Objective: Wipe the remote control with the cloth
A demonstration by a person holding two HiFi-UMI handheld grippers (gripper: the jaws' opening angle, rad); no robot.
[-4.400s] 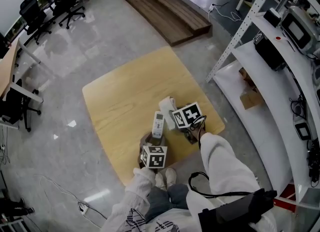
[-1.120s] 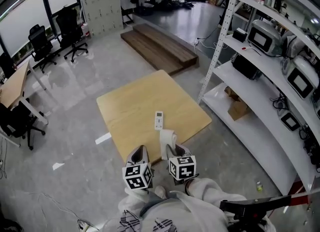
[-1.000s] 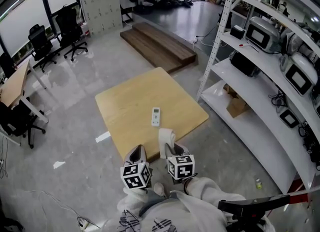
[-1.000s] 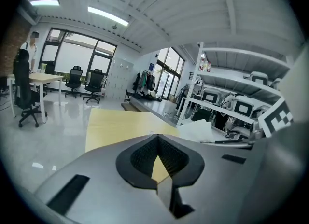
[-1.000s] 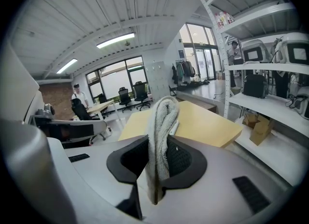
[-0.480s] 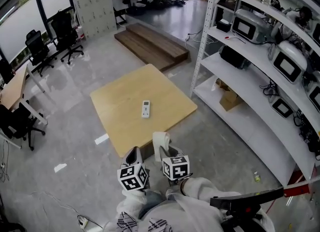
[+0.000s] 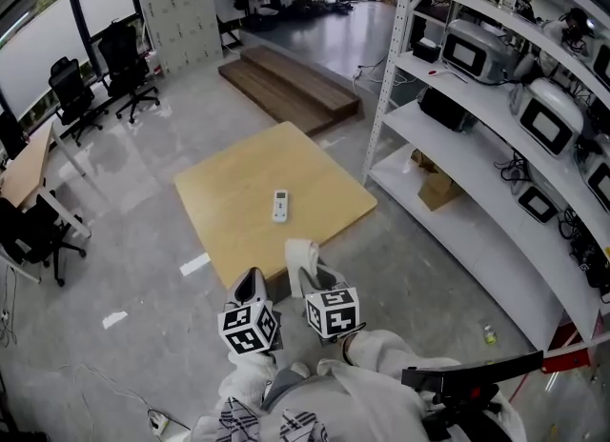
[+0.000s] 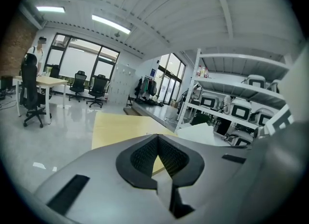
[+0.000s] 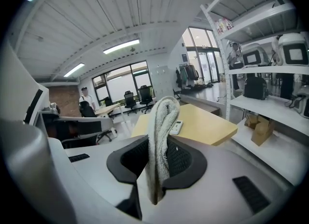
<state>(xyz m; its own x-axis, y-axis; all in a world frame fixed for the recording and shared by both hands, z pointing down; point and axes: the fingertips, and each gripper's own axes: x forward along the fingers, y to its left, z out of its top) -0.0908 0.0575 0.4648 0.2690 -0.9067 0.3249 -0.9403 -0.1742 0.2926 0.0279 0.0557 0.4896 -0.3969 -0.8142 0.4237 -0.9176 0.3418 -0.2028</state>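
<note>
The white remote control (image 7: 280,205) lies alone near the middle of the low wooden table (image 7: 238,183), and shows small beyond the cloth (image 9: 176,127) in the right gripper view. My right gripper (image 7: 307,276) is shut on a folded whitish cloth (image 7: 302,258) that sticks up between its jaws (image 9: 160,146). My left gripper (image 7: 251,288) is shut with nothing in it; its pads (image 8: 145,156) meet. Both grippers hang well back from the table, near its front edge, raised above it.
A white metal shelf rack (image 7: 496,126) with microwaves and boxes stands to the right of the table. A dark wooden step platform (image 7: 291,88) lies behind it. Office chairs (image 7: 122,64) and a desk (image 7: 24,164) stand at the left; a person (image 8: 37,49) is by the far windows.
Both grippers have drawn back from the table and risen; the remote stays on the tabletop and now looks farther away. The cloth remains in the right gripper.
</note>
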